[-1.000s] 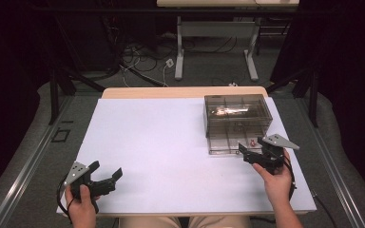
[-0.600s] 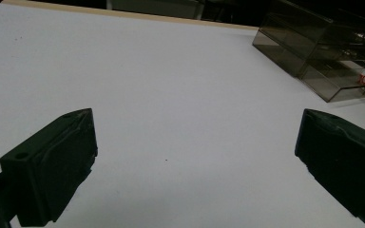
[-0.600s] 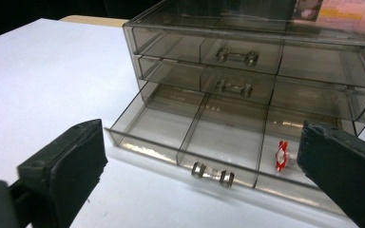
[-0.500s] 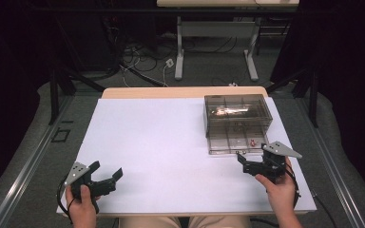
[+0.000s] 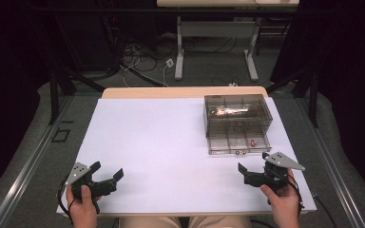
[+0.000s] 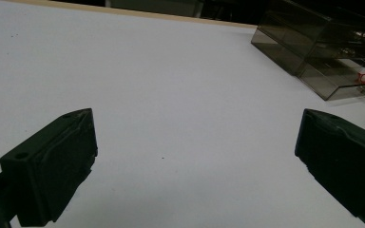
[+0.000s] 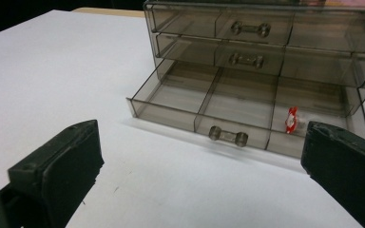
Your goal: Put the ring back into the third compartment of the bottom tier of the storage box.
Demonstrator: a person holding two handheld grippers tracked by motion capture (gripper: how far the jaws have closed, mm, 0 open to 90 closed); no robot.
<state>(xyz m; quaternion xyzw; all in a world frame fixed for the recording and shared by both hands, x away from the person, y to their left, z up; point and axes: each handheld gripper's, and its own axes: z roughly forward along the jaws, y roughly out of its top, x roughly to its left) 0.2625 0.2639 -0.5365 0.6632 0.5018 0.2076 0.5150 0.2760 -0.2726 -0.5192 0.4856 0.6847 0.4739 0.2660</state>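
The smoky transparent plastic three-drawer chest [image 5: 236, 121] sits at the far right of the white surface [image 5: 161, 142]; its bottom drawer [image 7: 228, 107] stands pulled out, a small red-and-white item [image 7: 291, 119] inside at its right end; the right claw [image 5: 253, 176], just opened and empty, hovers just before the chest; the left claw [image 5: 105, 180], apart and empty, rests well away; pushing the drawer shut seems all that is left.

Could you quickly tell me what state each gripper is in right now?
Left gripper: open, holding nothing.
Right gripper: open, holding nothing, its jaws just opened.
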